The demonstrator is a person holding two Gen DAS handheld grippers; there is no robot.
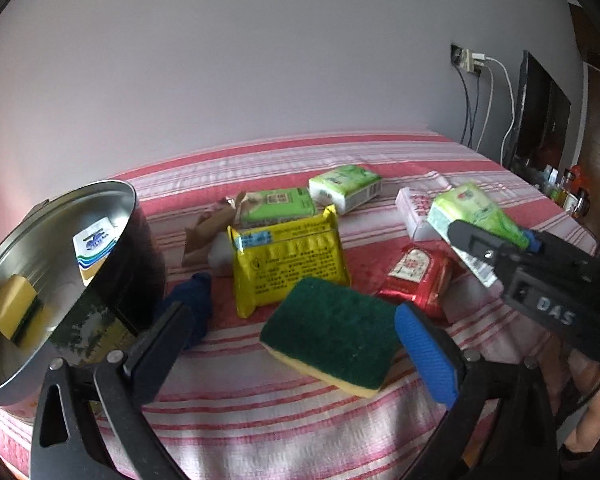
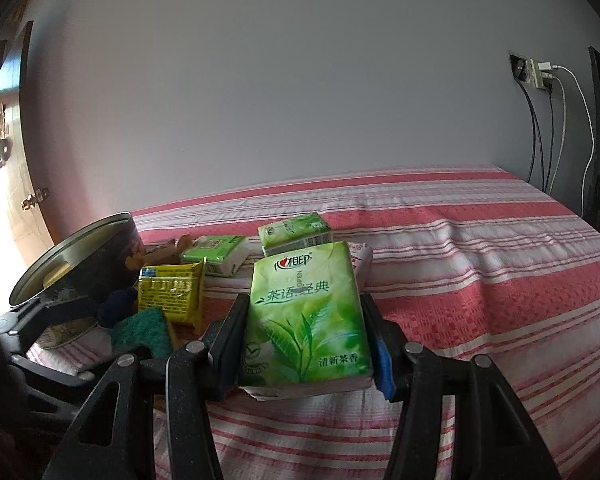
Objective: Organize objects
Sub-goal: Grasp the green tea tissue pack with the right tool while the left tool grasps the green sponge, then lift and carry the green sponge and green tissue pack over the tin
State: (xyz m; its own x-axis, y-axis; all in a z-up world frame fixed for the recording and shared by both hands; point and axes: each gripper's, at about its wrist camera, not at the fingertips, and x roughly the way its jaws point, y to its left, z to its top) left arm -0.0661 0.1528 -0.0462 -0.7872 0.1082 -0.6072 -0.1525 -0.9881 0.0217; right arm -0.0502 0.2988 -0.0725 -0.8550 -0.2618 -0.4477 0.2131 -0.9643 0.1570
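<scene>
A green-topped yellow sponge [image 1: 332, 332] lies flat on the red and white striped bed. My left gripper [image 1: 300, 316] is open and straddles it, with a clear gap on the left side and the blue pad [image 1: 424, 352] close to its right edge. My right gripper [image 2: 306, 332] is shut on a green tea-leaf tissue pack [image 2: 304, 320], held above the bed. In the left wrist view that gripper [image 1: 496, 236] and its tissue pack [image 1: 476, 208] hang at the right. At the left stands a round metal tin [image 1: 80, 196] with a second sponge [image 1: 16, 312] and a small blue and white pack [image 1: 94, 240] inside.
Between the tin and the right gripper lie a yellow packet [image 1: 292, 260], two green tissue packs [image 1: 280, 204] [image 1: 346, 188], a white pack [image 1: 416, 212], a red packet [image 1: 418, 276] and a brown wrapper [image 1: 204, 232]. A dark blue lump [image 1: 196, 300] sits at the left finger's tip. The wall holds a socket with cables [image 1: 472, 60].
</scene>
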